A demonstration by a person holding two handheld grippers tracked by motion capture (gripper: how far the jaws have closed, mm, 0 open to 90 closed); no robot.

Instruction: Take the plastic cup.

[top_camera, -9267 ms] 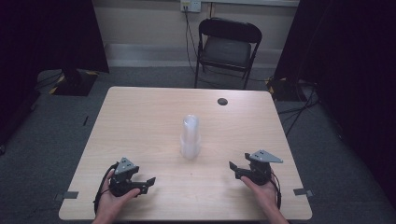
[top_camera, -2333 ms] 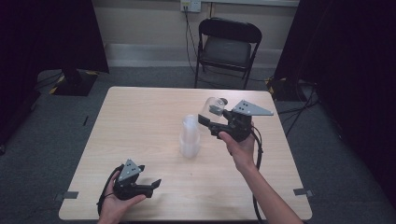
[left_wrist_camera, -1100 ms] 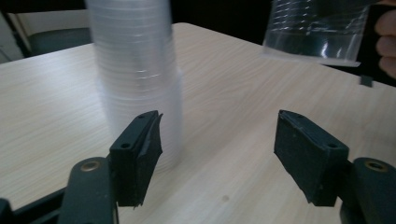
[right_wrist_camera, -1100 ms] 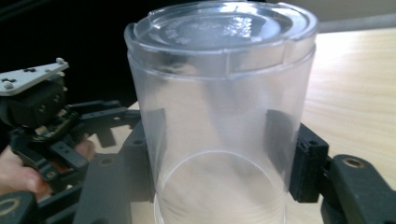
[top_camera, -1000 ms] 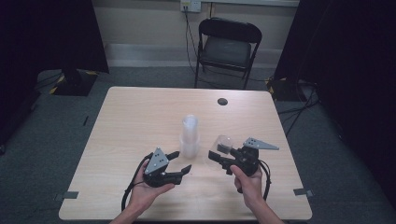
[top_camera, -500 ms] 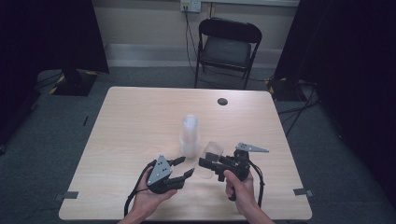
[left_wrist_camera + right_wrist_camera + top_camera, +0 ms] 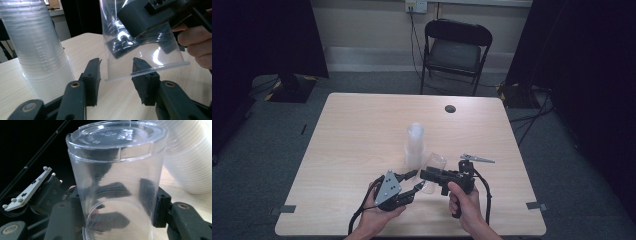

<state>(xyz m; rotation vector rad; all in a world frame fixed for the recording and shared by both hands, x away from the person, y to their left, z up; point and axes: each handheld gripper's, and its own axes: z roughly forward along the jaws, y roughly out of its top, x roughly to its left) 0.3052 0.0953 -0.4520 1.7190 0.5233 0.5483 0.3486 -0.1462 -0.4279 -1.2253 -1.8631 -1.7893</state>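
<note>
Across the pale wooden worktop (image 7: 352, 140) we are seeing little besides a small dark disc (image 7: 450, 108) near its far edge, with a black folding chair (image 7: 454, 50) standing beyond it on grey carpet, dark curtains at both sides and a wall outlet (image 7: 416, 5) with cables hanging down. Near the middle, a stack of clear plastic cups (image 7: 414, 145) is standing upside down. Just right of it and nearer to us, our right gripper (image 7: 430, 176) is holding a single clear cup (image 7: 433, 170) above the worktop, its fingers (image 7: 157, 206) pressing on both sides of the empty cup's wall. Our left gripper (image 7: 413, 181) is sitting just beside it, its fingers (image 7: 92, 80) spread apart on either side of the cup's rim without touching it.
</note>
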